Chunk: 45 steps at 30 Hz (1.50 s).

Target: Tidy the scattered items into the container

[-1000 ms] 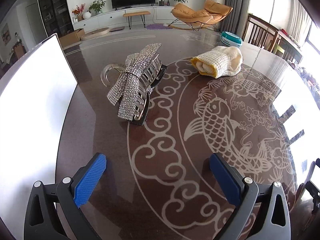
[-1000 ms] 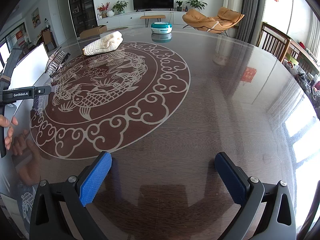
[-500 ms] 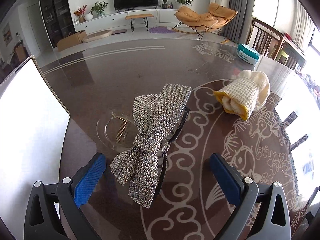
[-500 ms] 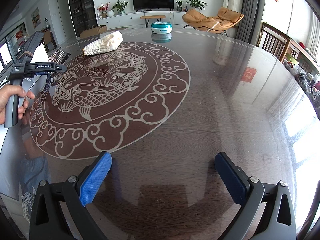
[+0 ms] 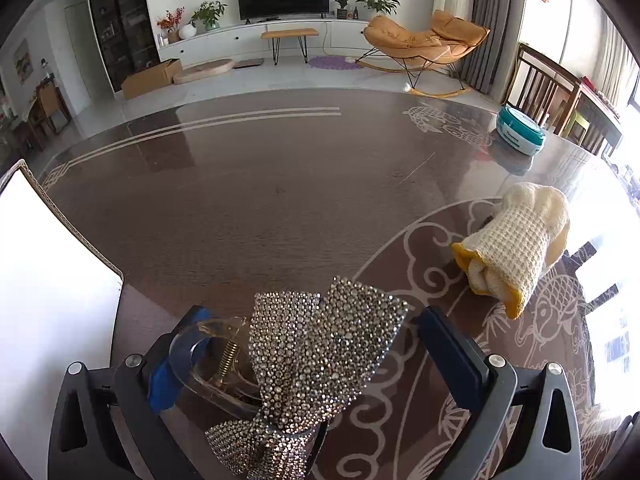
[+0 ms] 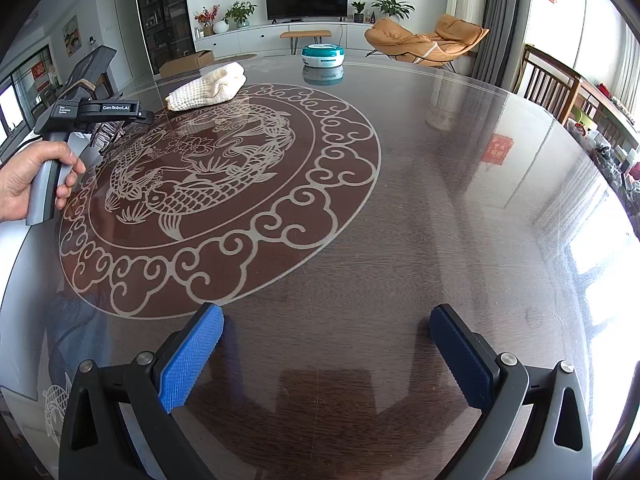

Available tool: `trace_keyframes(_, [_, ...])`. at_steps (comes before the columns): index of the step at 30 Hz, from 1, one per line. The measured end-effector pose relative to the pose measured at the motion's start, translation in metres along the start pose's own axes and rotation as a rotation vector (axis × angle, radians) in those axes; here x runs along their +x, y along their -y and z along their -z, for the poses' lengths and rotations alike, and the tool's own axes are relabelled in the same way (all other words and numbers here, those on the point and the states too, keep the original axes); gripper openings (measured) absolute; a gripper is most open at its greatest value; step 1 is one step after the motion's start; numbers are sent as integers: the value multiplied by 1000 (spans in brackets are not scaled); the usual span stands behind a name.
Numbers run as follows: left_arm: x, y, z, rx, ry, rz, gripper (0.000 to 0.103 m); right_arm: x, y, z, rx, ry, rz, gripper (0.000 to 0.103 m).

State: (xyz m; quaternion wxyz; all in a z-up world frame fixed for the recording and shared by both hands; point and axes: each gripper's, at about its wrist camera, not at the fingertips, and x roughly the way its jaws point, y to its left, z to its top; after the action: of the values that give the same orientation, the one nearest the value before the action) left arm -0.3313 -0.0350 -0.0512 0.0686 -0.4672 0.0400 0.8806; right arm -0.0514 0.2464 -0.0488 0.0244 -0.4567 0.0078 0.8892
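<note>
Straddling the rhinestone bow clip (image 5: 320,352) – left claw (image 5: 308,354) spread; right claw (image 6: 326,354) spread over bare table (image 6: 440,200).

Glossy wood table (image 6: 400,200); rhinestone-studded clear-plastic hair clip (image 5: 320,344); knitted cloth (image 5: 516,244).

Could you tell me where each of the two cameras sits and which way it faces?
Left wrist: on the left tongs, low over the table, facing the TV wall; its open fingers flank the rhinestone bow hair clip, white box to the left.
Right wrist: on the right tongs, open over bare table, facing the same wall; the person's left hand shows at the left edge.
Shared: rolled knit cloth, teal tin.
</note>
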Motion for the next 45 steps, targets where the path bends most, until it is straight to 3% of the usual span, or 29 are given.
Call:
trace_keyframes(9, [0, 0, -2, -23, 1, -16, 103, 0, 0, 0, 0, 0, 0, 103])
trace_keyframes(15, [-11, -7, 3, -70, 32, -46, 68, 0, 0, 0, 0, 0, 0, 103])
trace_keyframes(22, [-29, -11, 29, -110, 30, -77, 63, 0, 0, 0, 0, 0, -1, 103])
trace_keyframes(33, [-85, -1, 110, -127, 4, -91, 61, -1, 0, 0, 0, 0, -1, 103])
trace_keyframes(36, [-95, 3, 124, -117, 1, -87, 63, -1, 0, 0, 0, 0, -1, 103])
trace_keyframes(38, [-96, 4, 129, -110, -9, -85, 75, -1, 0, 0, 0, 0, -1, 103])
trace_keyframes(39, [-95, 5, 130, -114, -24, -83, 92, -1, 0, 0, 0, 0, -1, 103])
trace_keyframes(40, [-93, 4, 132, -116, -35, -79, 102, -1, 0, 0, 0, 0, -1, 103])
trace_keyframes(45, [-93, 3, 134, -87, -30, -62, 103, -1, 0, 0, 0, 0, -1, 103])
